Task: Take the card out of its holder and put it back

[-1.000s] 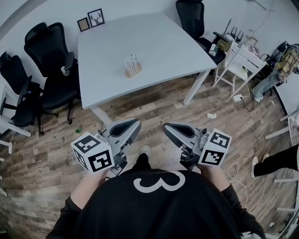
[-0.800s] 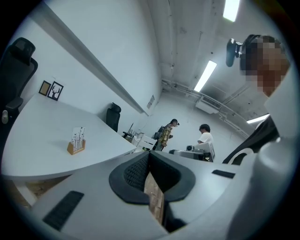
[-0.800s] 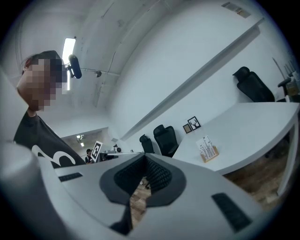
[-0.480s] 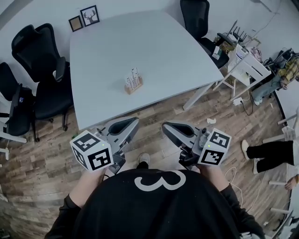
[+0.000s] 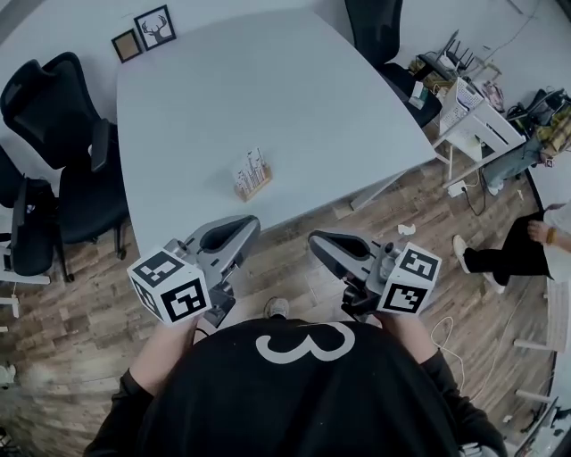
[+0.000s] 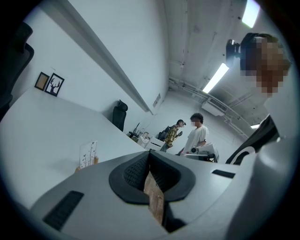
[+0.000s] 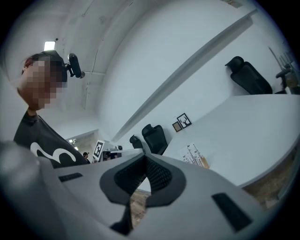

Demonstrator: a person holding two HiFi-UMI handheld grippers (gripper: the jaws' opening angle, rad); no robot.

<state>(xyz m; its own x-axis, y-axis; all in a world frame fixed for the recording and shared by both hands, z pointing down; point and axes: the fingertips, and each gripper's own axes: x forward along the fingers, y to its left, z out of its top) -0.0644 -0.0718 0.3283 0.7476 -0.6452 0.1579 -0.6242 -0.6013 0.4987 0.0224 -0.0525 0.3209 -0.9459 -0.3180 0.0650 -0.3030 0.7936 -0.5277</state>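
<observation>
Head view: a white table carries the card in its holder near its six o'clock edge; black chairs stand at nine o'clock on a wood floor. Left gripper view: left gripper closed, empty. Right gripper view: right gripper closed, empty.

Bare table all round the card holder; chairs flank its left side.

Office, white meeting table, black swivel chairs, framed pictures
</observation>
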